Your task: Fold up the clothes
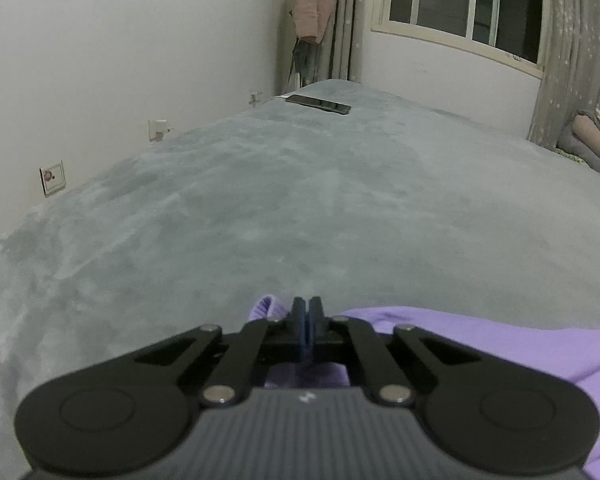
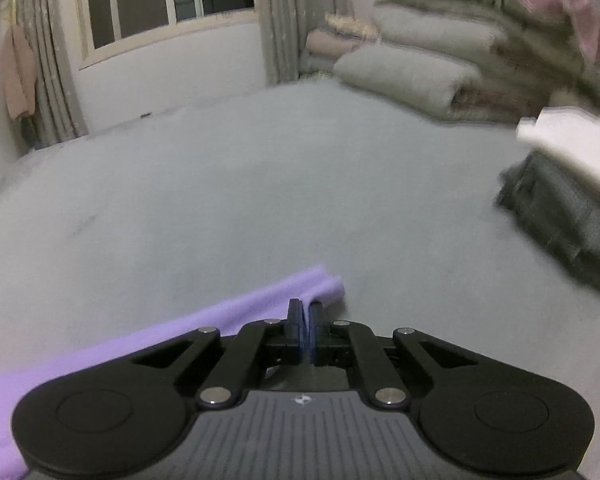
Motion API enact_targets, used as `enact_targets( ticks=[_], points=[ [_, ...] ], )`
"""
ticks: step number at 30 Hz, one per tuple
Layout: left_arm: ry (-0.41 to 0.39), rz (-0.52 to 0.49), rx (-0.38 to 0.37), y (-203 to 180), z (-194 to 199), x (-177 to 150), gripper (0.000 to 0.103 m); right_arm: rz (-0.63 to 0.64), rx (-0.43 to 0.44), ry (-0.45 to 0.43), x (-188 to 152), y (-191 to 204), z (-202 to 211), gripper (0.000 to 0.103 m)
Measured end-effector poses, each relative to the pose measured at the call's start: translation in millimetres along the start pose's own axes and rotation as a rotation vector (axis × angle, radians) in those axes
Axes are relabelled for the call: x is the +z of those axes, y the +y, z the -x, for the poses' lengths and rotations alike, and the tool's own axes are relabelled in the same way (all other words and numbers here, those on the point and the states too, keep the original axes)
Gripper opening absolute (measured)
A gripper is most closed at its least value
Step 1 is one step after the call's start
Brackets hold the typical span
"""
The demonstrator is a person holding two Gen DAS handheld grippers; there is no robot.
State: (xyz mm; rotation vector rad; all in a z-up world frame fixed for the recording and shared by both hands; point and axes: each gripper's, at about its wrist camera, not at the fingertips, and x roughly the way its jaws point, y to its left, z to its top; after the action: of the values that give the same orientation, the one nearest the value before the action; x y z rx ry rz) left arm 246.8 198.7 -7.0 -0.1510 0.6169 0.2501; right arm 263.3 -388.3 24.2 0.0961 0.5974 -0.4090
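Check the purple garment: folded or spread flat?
Cannot tell overall. The purple garment shows a doubled edge at the right gripper; most of it lies out of view.

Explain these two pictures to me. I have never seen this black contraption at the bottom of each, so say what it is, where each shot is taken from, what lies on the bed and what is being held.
Each picture comes from a small wide-angle camera mounted on a hand-held two-finger gripper; a person carries one in each hand. The black shape at the bottom is the gripper itself.

The first is the left gripper, the second the right gripper. Both look forward over a bed with a grey blanket.

A purple garment lies at the near edge. Both grippers are shut, each apparently pinching an edge of it, probably to fold it.

Farther off lie a dark remote-like thing and stacked bedding.
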Motion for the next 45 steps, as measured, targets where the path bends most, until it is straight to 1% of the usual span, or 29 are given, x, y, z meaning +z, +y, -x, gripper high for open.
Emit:
enact_targets(
  ticks=[2, 5, 9, 10, 11, 12, 15, 17, 19, 21, 23, 25, 27, 28, 29, 30, 32, 34, 35, 38, 40, 43, 45],
  points=[
    [-0.002, -0.007, 0.004, -1.3, -0.7, 0.1, 0.001, 0.12, -0.082, -0.031, 3.4, 12.0, 8.6, 0.004],
    [-0.004, -0.017, 0.01, -3.3, -1.3, 0.2, 0.001, 0.175, -0.121, -0.011, 10.2, 17.9, 9.2, 0.004],
    [-0.005, -0.021, 0.011, -3.9, -1.6, 0.9, 0.001, 0.274, -0.17, 0.101, 1.2, 34.5, -11.3, 0.004],
    [-0.004, -0.018, 0.009, -3.3, -1.9, 1.1, 0.002, 0.262, -0.184, 0.065, 0.6, 33.6, -6.8, 0.007],
    [-0.004, -0.017, 0.009, -3.0, -2.4, 1.3, 0.002, 0.245, -0.2, 0.019, 0.2, 31.8, -0.8, 0.014],
    [-0.003, -0.016, 0.009, -2.9, -2.8, 1.5, 0.002, 0.21, -0.202, 0.004, 0.9, 27.9, 3.5, 0.017],
    [-0.006, -0.027, 0.014, -4.7, -2.6, 1.0, 0.002, 0.14, -0.146, 0.016, -1.9, 18.7, 20.0, 0.017],
    [-0.006, -0.027, 0.014, -5.0, -2.6, 1.0, 0.003, 0.103, -0.043, 0.044, -3.5, 21.2, 31.1, 0.017],
    [-0.005, -0.025, 0.011, -4.7, -2.6, 0.9, 0.003, 0.144, 0.111, 0.081, -7.6, 37.0, 42.4, 0.017],
    [-0.004, -0.023, 0.009, -4.3, -2.9, 0.8, 0.003, 0.303, 0.252, 0.057, -18.9, 71.7, 66.4, 0.018],
    [-0.003, -0.019, 0.007, -3.6, -2.8, 1.0, 0.004, 0.476, 0.385, 0.029, -37.0, 114.0, 96.2, 0.027],
    [-0.001, -0.012, 0.003, -2.4, -2.7, 1.6, 0.004, 0.579, 0.527, 0.017, -55.5, 148.6, 124.0, 0.027],
    [0.003, -0.001, -0.003, -0.9, -2.6, 2.1, 0.004, 0.623, 0.654, 0.023, -72.4, 178.6, 147.6, 0.027],
    [0.004, 0.004, -0.006, -0.2, -2.6, 2.4, 0.004, 0.618, 0.715, 0.042, -77.9, 189.6, 154.7, 0.027],
    [0.006, 0.008, -0.008, 0.3, -2.6, 2.7, 0.004, 0.593, 0.78, 0.091, -82.0, 199.4, 157.5, 0.027],
    [0.007, 0.012, -0.01, 0.8, -2.9, 2.9, 0.004, 0.558, 0.835, 0.155, -83.3, 204.1, 154.0, 0.027],
    [0.009, 0.019, -0.015, 1.9, -3.5, 3.0, 0.004, 0.439, 0.947, 0.287, -89.5, 214.6, 150.1, 0.027],
    [0.011, 0.025, -0.018, 2.3, -3.5, 3.4, 0.004, 0.347, 1.031, 0.407, -94.9, 218.9, 141.2, 0.027],
    [0.011, 0.026, -0.018, 2.0, -3.7, 3.4, 0.005, 0.329, 1.06, 0.445, -99.9, 223.3, 139.7, 0.029],
    [0.009, 0.02, -0.015, 0.7, -3.4, 3.1, 0.005, 0.262, 1.122, 0.463, -106.2, 231.2, 135.6, 0.032],
    [0.009, 0.022, -0.017, 1.3, -3.3, 2.8, 0.005, 0.152, 1.16, 0.508, -107.8, 234.4, 118.6, 0.032],
    [0.012, 0.035, -0.024, 3.3, -3.4, 3.5, 0.005, 0.109, 1.187, 0.496, -109.1, 242.2, 113.4, 0.032],
    [0.012, 0.032, -0.022, 2.1, -2.9, 3.4, 0.005, 0.067, 1.165, 0.468, -110.0, 245.3, 116.1, 0.032]
  ],
)
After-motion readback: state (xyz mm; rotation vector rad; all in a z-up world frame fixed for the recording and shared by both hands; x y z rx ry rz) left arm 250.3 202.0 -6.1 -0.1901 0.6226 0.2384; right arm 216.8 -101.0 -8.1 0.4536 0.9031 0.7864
